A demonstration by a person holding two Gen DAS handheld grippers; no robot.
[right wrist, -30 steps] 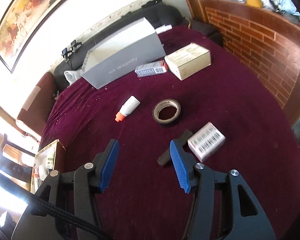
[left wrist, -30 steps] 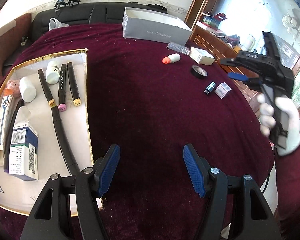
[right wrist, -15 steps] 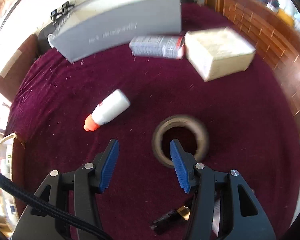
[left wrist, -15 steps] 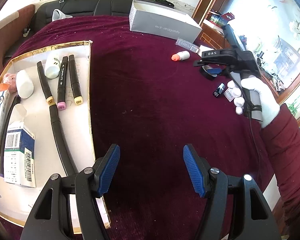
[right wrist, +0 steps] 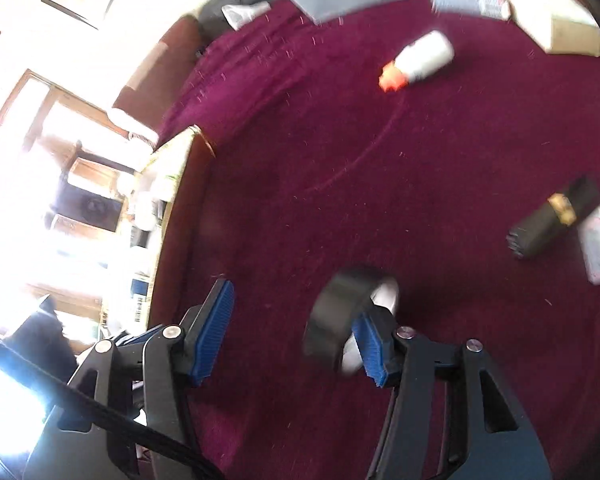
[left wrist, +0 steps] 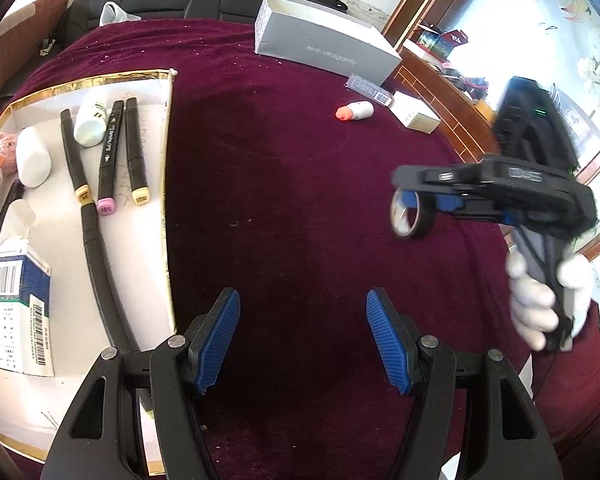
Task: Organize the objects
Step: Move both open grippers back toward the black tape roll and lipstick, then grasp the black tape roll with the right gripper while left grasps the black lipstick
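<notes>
The tape roll (left wrist: 411,216) is off the bench (left wrist: 300,184) now: half a second ago it lay flat on the maroon cloth in front of the right claw (right wrist: 296,328), and now it hangs in the air, threaded over one blue finger (right wrist: 374,344) of that claw. In the left wrist view it shows at about 3 o'clock, dangling from the claw tip with cloth visible beneath it. The right claw's jaws have just been opening, and they stand at a middling gap; the roll is hooked on the one finger through its hole, not pinched between the two pads. The right view is blurred and has swung toward the tray side, with the tray edge (right wrist: 188,184) at about 9 o'clock.

The left claw (left wrist: 302,340) is half-wide with nothing in it, hovering low over bare cloth just beside the gold-rimmed tray (left wrist: 168,184), which already carries markers (left wrist: 112,160), small white bottles (left wrist: 90,124) and a boxed item (left wrist: 18,304).

My reading is that the roll is being carried to the tray. Since it only hangs on a finger, a quick tilt could let it slide off. The orange-capped bottle (left wrist: 355,111), the small boxes (left wrist: 416,117) and the dark tube (right wrist: 548,222) are not yet gathered
</notes>
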